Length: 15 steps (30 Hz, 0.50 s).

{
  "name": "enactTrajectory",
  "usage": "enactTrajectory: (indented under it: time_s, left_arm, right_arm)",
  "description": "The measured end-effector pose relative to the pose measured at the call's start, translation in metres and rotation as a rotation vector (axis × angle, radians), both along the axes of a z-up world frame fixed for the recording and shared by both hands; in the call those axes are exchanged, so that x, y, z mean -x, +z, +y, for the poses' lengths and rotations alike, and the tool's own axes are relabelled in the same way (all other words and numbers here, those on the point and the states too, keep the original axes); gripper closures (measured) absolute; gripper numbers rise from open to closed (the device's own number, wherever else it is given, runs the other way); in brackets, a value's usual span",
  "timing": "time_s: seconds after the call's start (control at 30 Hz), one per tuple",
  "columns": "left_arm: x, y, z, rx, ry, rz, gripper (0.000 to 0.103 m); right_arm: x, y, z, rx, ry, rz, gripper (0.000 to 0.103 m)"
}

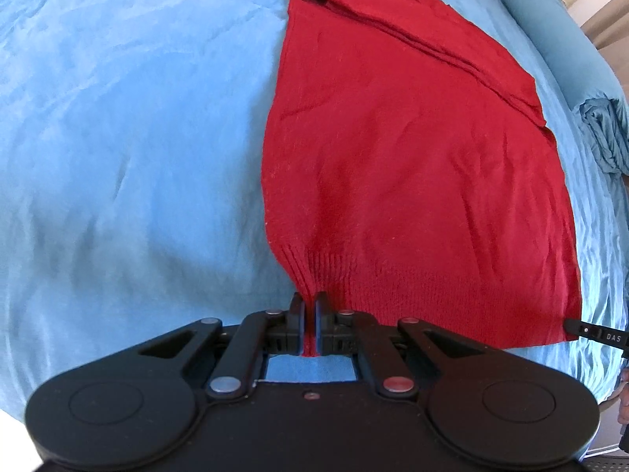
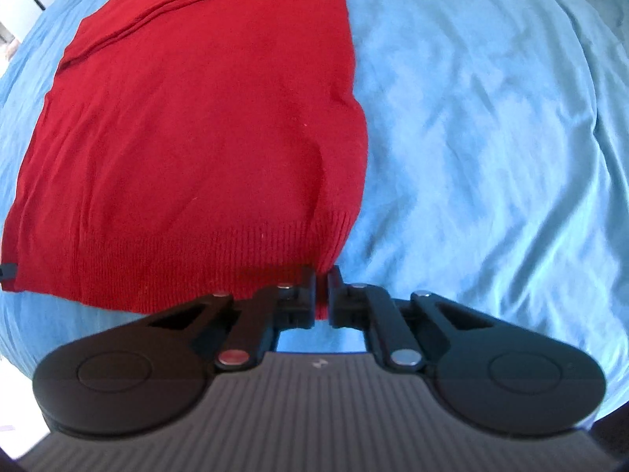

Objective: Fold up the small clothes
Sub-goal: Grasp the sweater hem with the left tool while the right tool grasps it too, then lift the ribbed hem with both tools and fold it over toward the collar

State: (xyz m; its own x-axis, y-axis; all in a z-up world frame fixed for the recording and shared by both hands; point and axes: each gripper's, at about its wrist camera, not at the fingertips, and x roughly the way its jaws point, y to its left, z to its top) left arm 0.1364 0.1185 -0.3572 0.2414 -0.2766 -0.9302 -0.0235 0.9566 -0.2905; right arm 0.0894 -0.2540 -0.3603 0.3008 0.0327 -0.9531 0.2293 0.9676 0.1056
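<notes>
A red knitted sweater (image 1: 412,165) lies flat on a blue bedsheet (image 1: 129,137), its ribbed hem nearest me and a sleeve folded across its upper part. My left gripper (image 1: 309,301) is shut on the hem's near left corner, and red knit shows between its pads. In the right wrist view the same sweater (image 2: 196,126) fills the left half, and my right gripper (image 2: 322,275) is shut on the hem's near right corner. The tip of the right gripper (image 1: 589,332) peeks in at the right edge of the left wrist view.
The blue bedsheet (image 2: 491,137) spreads wide on both sides of the sweater. A blue pillow (image 1: 550,27) and a bunched blue cover (image 1: 605,133) lie at the far right of the left wrist view. Floor shows beyond the bed's edges.
</notes>
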Motion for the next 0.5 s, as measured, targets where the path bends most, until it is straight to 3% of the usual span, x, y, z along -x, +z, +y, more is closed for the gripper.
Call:
enactTrajectory:
  time_s: [0.23,0.5]
  left_arm:
    - [-0.001,0.025,0.005,0.014,0.015,-0.030,0.099]
    - [-0.024,0.086,0.011,0.071,0.082,-0.117,0.099]
  right_arm:
    - [0.001,0.024,-0.003,-0.034,-0.016,-0.039,0.083]
    - [-0.031,0.089,-0.014,-0.106,-0.037,-0.162,0.083]
